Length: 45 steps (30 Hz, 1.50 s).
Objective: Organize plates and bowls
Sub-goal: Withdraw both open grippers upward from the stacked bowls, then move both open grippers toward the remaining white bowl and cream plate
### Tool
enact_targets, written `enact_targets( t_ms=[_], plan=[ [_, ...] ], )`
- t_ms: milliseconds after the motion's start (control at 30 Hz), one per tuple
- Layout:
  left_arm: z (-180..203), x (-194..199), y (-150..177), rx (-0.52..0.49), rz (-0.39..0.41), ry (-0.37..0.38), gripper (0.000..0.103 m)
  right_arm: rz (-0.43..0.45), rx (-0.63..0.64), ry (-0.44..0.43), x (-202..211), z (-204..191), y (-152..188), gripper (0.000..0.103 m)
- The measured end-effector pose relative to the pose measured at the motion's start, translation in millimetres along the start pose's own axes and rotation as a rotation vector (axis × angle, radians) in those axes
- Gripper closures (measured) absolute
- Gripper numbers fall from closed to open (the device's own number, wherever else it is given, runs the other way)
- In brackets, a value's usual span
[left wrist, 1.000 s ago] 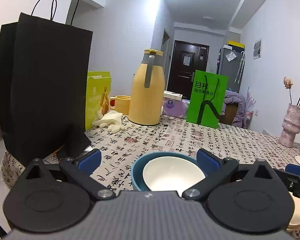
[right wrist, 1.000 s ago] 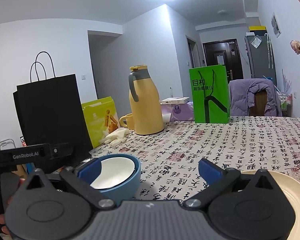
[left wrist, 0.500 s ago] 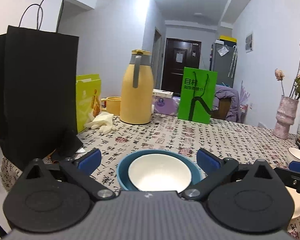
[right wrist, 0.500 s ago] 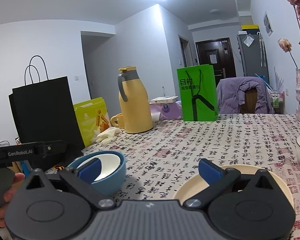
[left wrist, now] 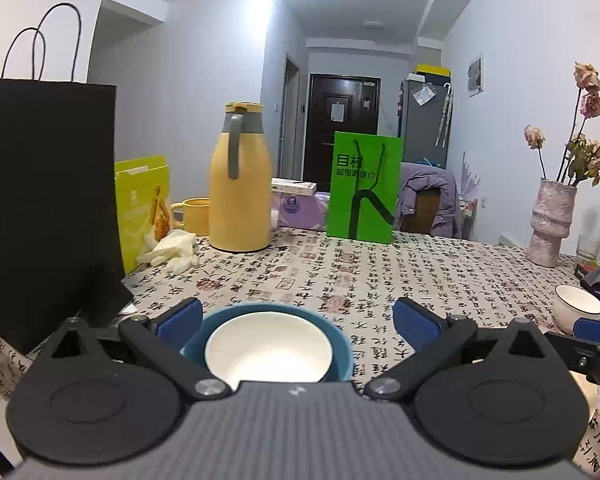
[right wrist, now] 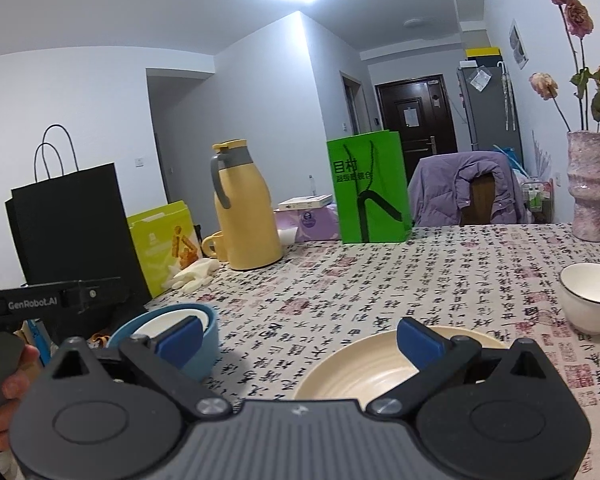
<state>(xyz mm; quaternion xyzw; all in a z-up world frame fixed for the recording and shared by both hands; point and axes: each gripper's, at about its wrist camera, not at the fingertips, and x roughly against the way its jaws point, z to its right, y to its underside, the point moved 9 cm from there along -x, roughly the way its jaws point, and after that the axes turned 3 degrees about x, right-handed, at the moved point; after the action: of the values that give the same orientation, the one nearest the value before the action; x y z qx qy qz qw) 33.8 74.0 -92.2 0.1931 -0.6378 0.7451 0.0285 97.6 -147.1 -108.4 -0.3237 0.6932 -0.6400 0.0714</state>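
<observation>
The left gripper (left wrist: 296,316) hangs with its jaws spread wide, gripping nothing, over a blue bowl (left wrist: 342,354) that has a white bowl (left wrist: 268,354) nested inside it; both sit on the table directly between the blue pads. The right gripper (right wrist: 298,334) is likewise spread and empty, above the near rim of a cream plate (right wrist: 364,376).

Only the right wrist view shows that plate whole; from the left wrist it is just a pale sliver at the right edge, behind the other tool. The right view also catches the left tool's black handle with a person's fingers (right wrist: 14,388) around it, and shows the nested bowls from the side, at the table's left front, well apart from the plate. A second white bowl (right wrist: 590,302) stands alone to the right of the plate; the left view has it too (left wrist: 578,312), smaller and farther off. The left view alone shows a drinking glass (left wrist: 588,250) beside the pink vase (left wrist: 550,222).

The table wears a tablecloth (left wrist: 360,276) printed with black calligraphy and red seals. Along its far and left sides stand a tall black paper bag (left wrist: 48,208), a yellow-green bag (left wrist: 142,208), a yellow mug (left wrist: 192,216), a yellow thermos jug (left wrist: 240,184) and a bright green bag (left wrist: 364,188), with pale gloves (left wrist: 170,252) lying crumpled by the jug (dried roses droop from the vase). Behind, a chair draped in a purple jacket (right wrist: 468,188), a dark door (left wrist: 342,124) at the end of a hallway, a grey fridge, white walls and one ceiling light.
</observation>
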Motion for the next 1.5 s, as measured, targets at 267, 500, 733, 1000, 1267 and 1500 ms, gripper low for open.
enact_targets(
  t_ms=[267,500,733,1000,1267,1500],
  plan=[
    [21.3,-13.1,-6.2,-0.003,0.001,0.031,0.000,0.008,0.004,0.037,0.9,30.1,-8.2,0.000],
    [43.0,-28.4,-13.2,-0.014,0.004,0.057,0.000,0.007,0.014,0.072,-2.5,58.7,-18.6,0.000],
    [69.4,-44.3,-23.0,-0.030,0.017,0.082,0.000,0.008,0.021,0.089,-7.4,83.8,-30.0,0.000],
    [100.7,-60.3,-35.0,-0.022,0.004,0.138,0.000,0.010,0.021,0.090,-11.0,105.6,-47.3,0.000],
    [125.5,-75.7,-42.3,-0.001,-0.014,0.162,0.000,0.007,0.015,0.081,-19.8,126.7,-63.8,0.000],
    [137.2,-91.5,-42.5,0.032,-0.033,0.155,0.000,0.011,0.024,0.082,-31.5,147.6,-78.3,0.000]
  ],
)
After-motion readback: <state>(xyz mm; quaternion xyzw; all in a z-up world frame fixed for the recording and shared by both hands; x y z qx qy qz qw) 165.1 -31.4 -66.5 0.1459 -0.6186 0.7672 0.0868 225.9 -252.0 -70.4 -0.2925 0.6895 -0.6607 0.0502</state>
